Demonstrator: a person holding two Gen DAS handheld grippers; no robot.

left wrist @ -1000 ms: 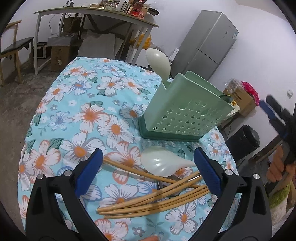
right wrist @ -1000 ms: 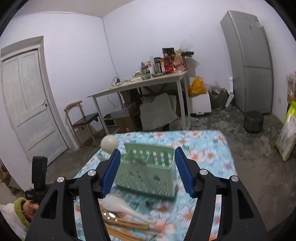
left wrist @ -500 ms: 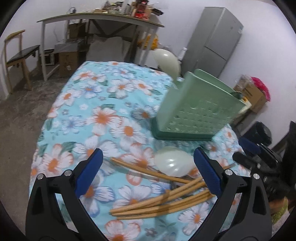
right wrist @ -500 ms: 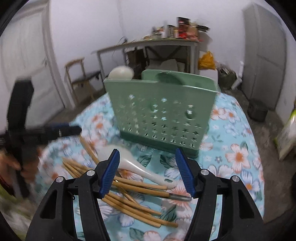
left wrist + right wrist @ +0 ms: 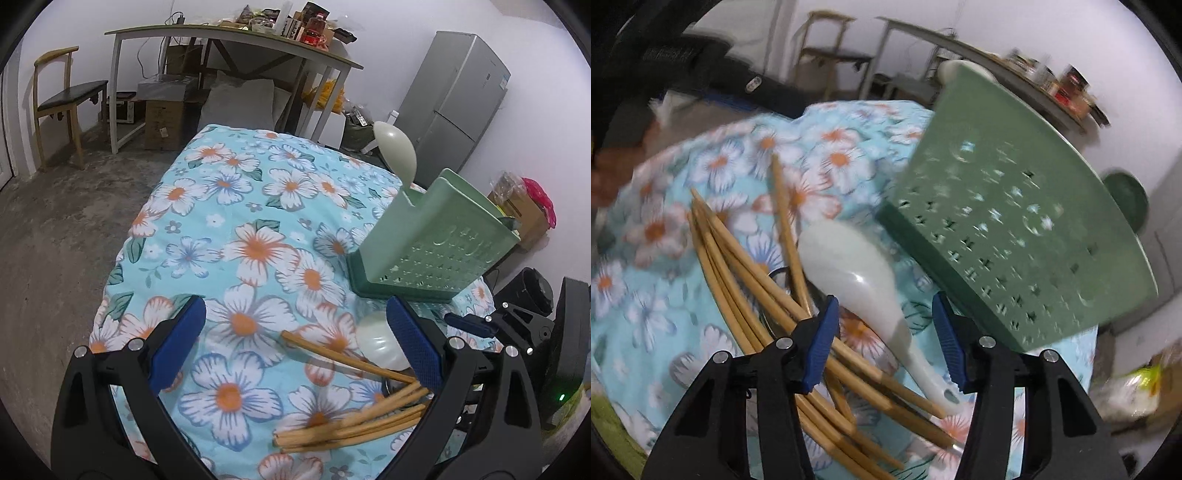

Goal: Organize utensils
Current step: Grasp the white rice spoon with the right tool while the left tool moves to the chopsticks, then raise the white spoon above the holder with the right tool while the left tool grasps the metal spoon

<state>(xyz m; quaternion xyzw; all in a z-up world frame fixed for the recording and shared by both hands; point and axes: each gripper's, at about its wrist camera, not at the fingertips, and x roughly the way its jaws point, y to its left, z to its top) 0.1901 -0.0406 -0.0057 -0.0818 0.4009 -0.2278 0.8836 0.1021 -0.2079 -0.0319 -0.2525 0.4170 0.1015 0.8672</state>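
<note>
Now the right gripper [image 5: 884,336] has its jaws apart around the white spoon's [image 5: 855,273] handle, not clenched, apparently lining up a pickup. Just left of it, the chopsticks [image 5: 746,266] lie loosely piled on the floral cloth [image 5: 240,206]. Left gripper [image 5: 295,347] hovers released, holding nothing. Beyond both stands the green holder [image 5: 432,240], one spoon [image 5: 395,149] already upright inside.

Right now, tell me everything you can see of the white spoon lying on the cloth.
The white spoon looks like glossy plastic: a broad oval bowl tapering to a handle with a hole near its end. It lies flat on the floral cloth, just in front of the green holder, resting across the chopsticks. The right gripper is open, its fingers straddling the handle without touching it.
</note>
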